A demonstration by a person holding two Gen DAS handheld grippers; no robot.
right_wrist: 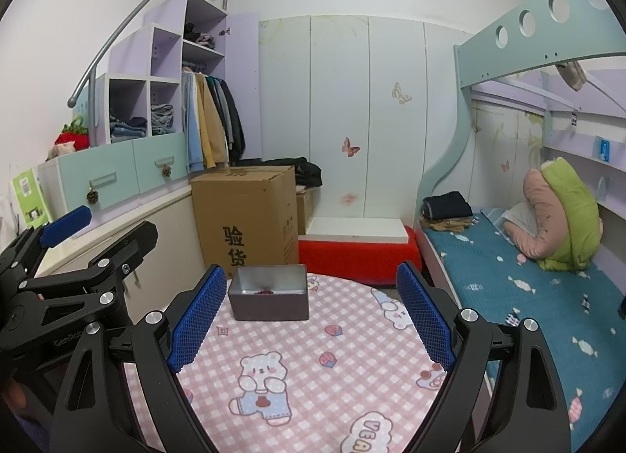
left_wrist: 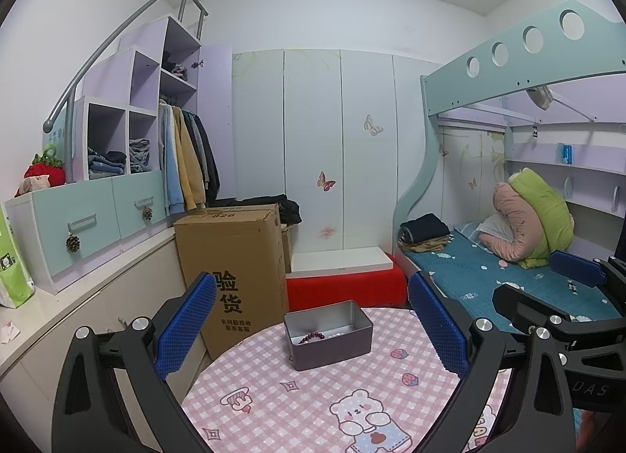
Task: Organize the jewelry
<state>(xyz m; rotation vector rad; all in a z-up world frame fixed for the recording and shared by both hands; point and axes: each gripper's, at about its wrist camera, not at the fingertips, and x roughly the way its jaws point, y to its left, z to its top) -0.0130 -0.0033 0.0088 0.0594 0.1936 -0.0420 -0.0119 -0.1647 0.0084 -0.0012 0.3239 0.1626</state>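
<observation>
One metal tin [left_wrist: 328, 335] is sitting on the round table [left_wrist: 274, 406], holding one dark red bead bracelet [left_wrist: 312, 337]. Two grippers are hovering over the cloth: the left gripper [left_wrist: 313, 325] and right gripper [right_wrist: 311, 322], both with fingers spread wide and holding nothing. The tin is lying toward 12 o'clock, near the table's far edge, with bare cloth open all around it. Only the right wrist view is showing the tin's long side square-on; the left is showing it angled, with more of the bracelet.

A cardboard box [left_wrist: 234, 257] is seen beside hanging coats [left_wrist: 187, 159]; folded clothes [right_wrist: 446, 210] are laid on the bed [right_wrist: 528, 296].
</observation>
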